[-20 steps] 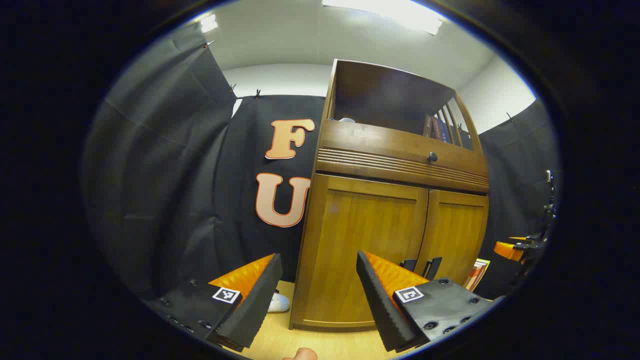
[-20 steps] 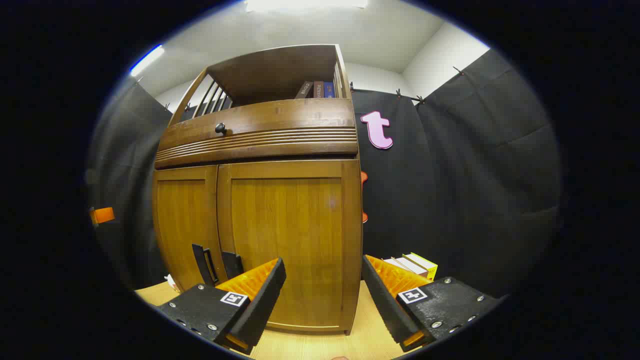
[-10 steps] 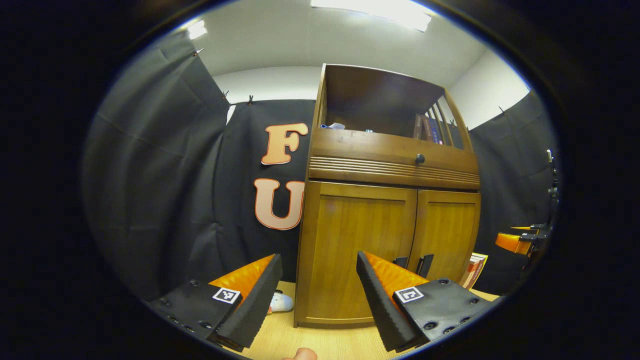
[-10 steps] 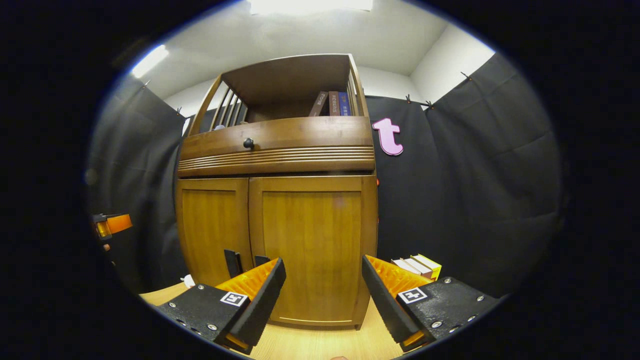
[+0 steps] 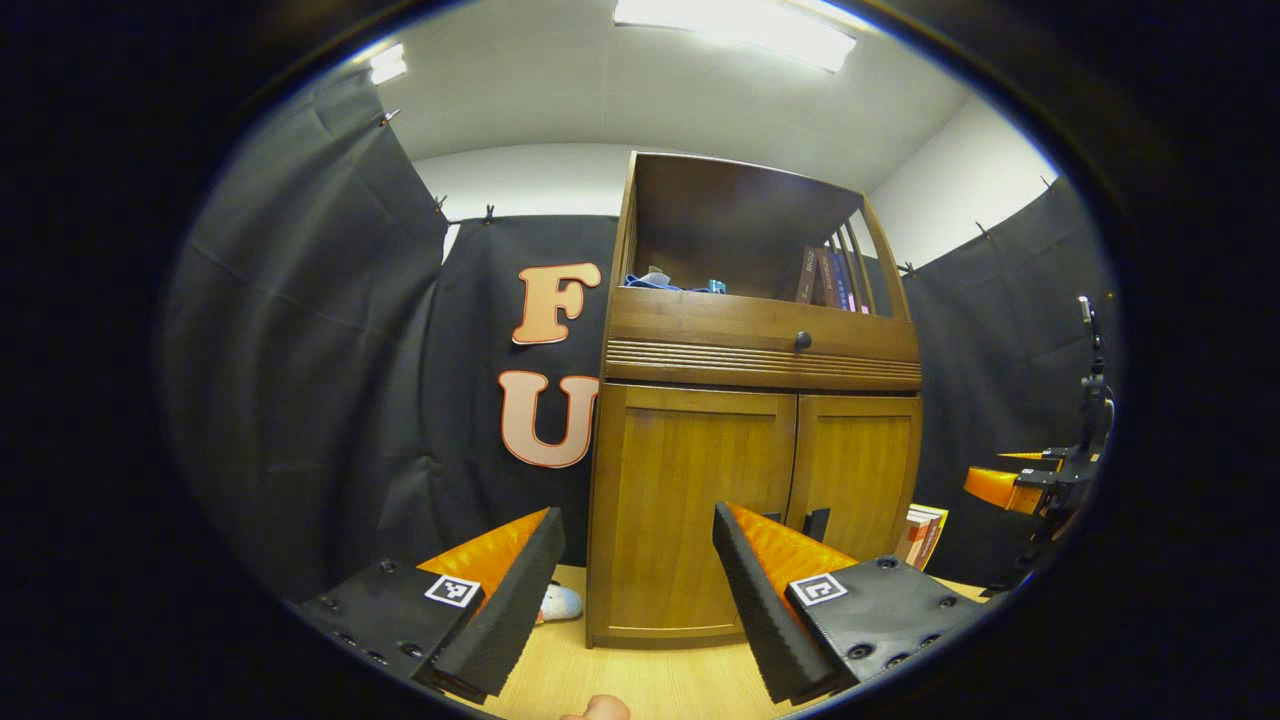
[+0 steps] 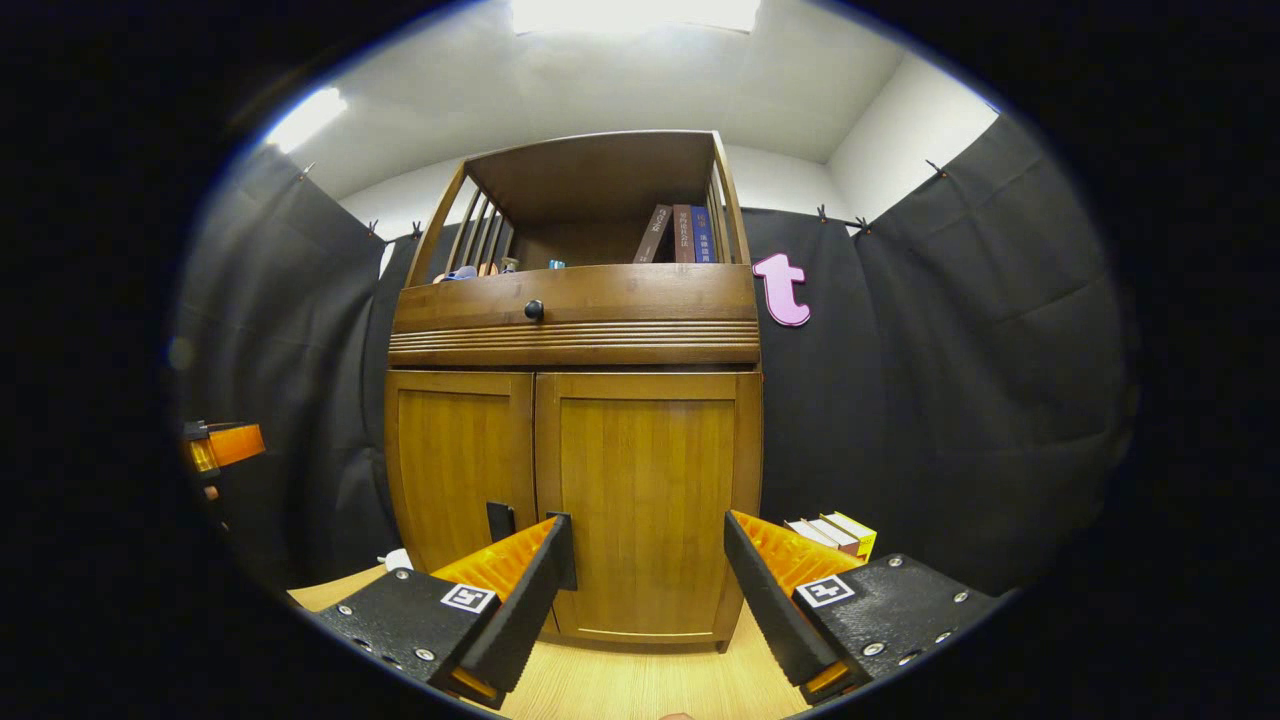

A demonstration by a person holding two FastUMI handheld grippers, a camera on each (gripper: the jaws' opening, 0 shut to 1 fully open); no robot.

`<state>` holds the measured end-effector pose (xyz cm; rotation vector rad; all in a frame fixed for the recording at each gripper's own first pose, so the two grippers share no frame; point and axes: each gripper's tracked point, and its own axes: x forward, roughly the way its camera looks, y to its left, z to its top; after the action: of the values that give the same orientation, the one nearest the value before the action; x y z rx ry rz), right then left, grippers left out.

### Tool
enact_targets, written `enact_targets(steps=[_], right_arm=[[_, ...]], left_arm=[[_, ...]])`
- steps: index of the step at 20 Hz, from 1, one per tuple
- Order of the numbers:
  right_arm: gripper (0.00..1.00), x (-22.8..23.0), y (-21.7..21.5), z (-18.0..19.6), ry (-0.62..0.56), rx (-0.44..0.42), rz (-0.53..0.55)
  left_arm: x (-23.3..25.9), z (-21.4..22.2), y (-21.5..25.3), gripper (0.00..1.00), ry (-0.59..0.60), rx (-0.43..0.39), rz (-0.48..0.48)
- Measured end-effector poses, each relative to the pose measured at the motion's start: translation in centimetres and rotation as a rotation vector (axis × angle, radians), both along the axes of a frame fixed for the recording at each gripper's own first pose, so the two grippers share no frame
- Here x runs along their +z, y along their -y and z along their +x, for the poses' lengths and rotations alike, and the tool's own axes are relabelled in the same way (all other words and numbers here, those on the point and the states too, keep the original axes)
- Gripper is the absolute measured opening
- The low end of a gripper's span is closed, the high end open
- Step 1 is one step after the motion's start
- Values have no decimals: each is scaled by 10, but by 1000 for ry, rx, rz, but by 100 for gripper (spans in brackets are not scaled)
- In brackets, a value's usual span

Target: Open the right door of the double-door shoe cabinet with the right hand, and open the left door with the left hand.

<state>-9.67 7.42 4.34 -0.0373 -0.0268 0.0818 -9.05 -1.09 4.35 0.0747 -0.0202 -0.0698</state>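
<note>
Ribbed pads face each other across a wide gap on the right gripper [image 6: 648, 585], which holds nothing and hangs well short of the shoe cabinet [image 6: 575, 400]. I would judge it is aimed at the right door [image 6: 647, 500], whose dark handle [image 6: 569, 550] peeps out just behind its near finger. The left gripper [image 5: 638, 580] is spread just as wide and equally empty, lined up on the left door [image 5: 690, 520]. Both doors are shut, so what is behind them cannot be told. A drawer with a round knob [image 6: 534, 310] sits above them. In the open shelf on top, books [image 6: 680, 233] lean against the slatted right end, with blue odds and ends [image 5: 650, 281] at the left end. More books [image 6: 830, 528] lie on the wooden floor [image 6: 640, 685] by the cabinet's right corner.
</note>
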Motion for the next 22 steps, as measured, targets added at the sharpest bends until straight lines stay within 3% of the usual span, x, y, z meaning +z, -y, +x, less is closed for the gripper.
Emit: enact_targets(steps=[1,10,11,12,15,17,18,19,22], right_arm=[[94,-3,-3,1,-7,2,-4],[98,-43,-48,36,-62,48,24],[98,-52,-55,43,-71,53,28],[94,-59,-62,50,-82,57,31],[98,-88,-80,76,-110,65,27],[94,-106,-92,94,-131,67,29],[98,-113,-96,103,-138,61,37],[94,-120,-97,111,-143,58,46],[98,-135,-104,139,-147,65,51]], left_arm=[[-1,0,0,93,-2,-2,-1],[-4,4,-7,96,-7,5,-5],[-8,6,-4,100,-16,-7,-6],[-11,7,-4,96,-26,-17,-11],[-17,13,-5,96,-40,-28,-24],[-20,15,-11,100,-50,-13,-20],[-23,16,-14,100,-54,3,-11],[-24,17,-19,96,-55,19,3],[-27,18,-25,93,-58,38,23]])
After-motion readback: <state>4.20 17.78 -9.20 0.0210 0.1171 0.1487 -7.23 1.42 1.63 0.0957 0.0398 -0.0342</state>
